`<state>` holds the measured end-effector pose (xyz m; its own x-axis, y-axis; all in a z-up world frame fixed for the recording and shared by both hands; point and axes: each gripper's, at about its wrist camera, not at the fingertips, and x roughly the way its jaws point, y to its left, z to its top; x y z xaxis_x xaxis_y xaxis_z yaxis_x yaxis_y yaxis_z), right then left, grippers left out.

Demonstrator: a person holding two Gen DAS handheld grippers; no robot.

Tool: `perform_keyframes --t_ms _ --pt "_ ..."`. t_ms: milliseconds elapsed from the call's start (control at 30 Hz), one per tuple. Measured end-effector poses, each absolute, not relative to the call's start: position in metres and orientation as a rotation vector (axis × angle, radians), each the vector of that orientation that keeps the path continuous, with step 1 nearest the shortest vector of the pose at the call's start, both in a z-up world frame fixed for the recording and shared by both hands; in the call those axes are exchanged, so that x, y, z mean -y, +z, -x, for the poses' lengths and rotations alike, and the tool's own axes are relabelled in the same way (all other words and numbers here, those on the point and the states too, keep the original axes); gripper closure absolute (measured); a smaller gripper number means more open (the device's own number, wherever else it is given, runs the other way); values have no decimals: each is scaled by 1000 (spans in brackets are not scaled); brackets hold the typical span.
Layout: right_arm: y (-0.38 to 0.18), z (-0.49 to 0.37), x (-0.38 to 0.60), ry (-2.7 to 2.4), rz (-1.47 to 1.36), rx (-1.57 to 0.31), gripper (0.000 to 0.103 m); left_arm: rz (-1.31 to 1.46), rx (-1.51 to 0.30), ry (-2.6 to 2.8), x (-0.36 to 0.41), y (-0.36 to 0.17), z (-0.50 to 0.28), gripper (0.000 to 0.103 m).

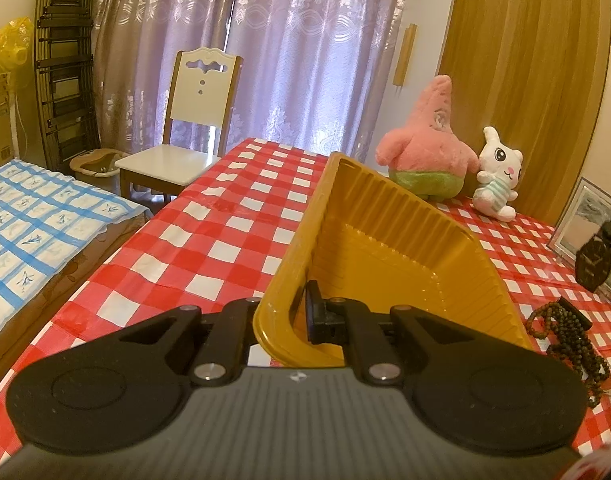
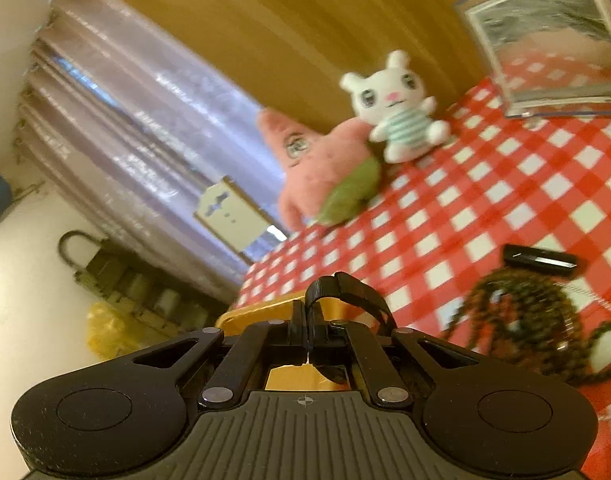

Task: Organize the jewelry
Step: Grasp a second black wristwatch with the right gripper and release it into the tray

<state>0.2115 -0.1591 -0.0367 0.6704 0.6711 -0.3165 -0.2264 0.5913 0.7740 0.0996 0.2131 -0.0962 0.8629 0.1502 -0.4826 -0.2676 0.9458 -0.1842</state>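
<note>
From the left wrist, the left gripper (image 1: pixel 283 312) pinches the rim of the tilted yellow tray (image 1: pixel 389 240); a beaded necklace (image 1: pixel 569 340) lies beside it on the checked tablecloth (image 1: pixel 209 240). From the right wrist, the right gripper (image 2: pixel 307 320) is clamped on a black watch strap (image 2: pixel 353 292), above the tray's edge.

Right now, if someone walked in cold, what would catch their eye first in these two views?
Probably the yellow tray, tilted up off the red checked tablecloth with its rim pinched in the left gripper. Next, the pink star plush and white bunny plush sitting together at the table's far edge. The right gripper is shut on a black watch strap.
</note>
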Motion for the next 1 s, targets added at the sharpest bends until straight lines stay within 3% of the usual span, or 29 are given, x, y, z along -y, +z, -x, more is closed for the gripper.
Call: perform_keyframes --t_ms 467,700,800,833,867,1000 --pt "-69 -203 30 831 -647 -964 102 263 -482 210 -210 -95 -92 95" --pt "-83 -205 14 777 -543 -1019 101 274 -475 210 -207 -93 -90 96" --pt "-84 -201 18 773 -529 -1020 83 277 -473 209 -208 -92 -92 96" --pt "-82 -200 17 773 -530 -1008 63 278 -474 210 -208 -92 -93 96" --pt "-80 -199 18 769 -528 -993 49 276 -474 209 -208 -92 -93 96" --pt "-70 -193 28 773 -496 -968 49 273 -476 210 -209 -92 -95 96"
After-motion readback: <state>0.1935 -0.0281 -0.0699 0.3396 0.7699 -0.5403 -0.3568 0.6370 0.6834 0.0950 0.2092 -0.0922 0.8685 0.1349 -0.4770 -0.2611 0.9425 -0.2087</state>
